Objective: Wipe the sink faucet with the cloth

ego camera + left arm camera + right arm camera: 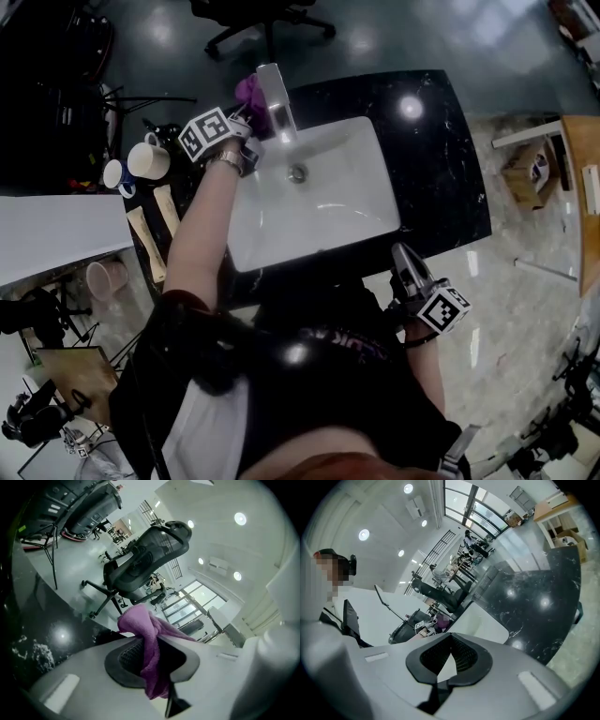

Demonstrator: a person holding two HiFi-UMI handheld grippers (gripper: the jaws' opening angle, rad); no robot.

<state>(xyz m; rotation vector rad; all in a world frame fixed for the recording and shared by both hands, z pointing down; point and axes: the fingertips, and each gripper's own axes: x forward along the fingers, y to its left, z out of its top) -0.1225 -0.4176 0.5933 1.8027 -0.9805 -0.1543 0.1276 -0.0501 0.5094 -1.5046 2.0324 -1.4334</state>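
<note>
In the head view the steel faucet (277, 98) stands at the back rim of the white sink (361, 202), set in a black marble counter (441, 159). My left gripper (246, 114) is at the faucet's left side, shut on a purple cloth (247, 92) that bunches against the faucet. In the left gripper view the cloth (152, 648) hangs between the jaws of the left gripper (151, 656), and the faucet shows pale at the right edge (281, 620). My right gripper (403, 258) is at the counter's near edge, shut and empty; the right gripper view shows its jaws (451, 660) together.
Two mugs (141, 164) and wooden boards (155, 225) lie left of the sink. An office chair (262, 23) stands behind the counter on the dark floor. A white table (56, 234) is at the left, wooden furniture (577, 178) at the right.
</note>
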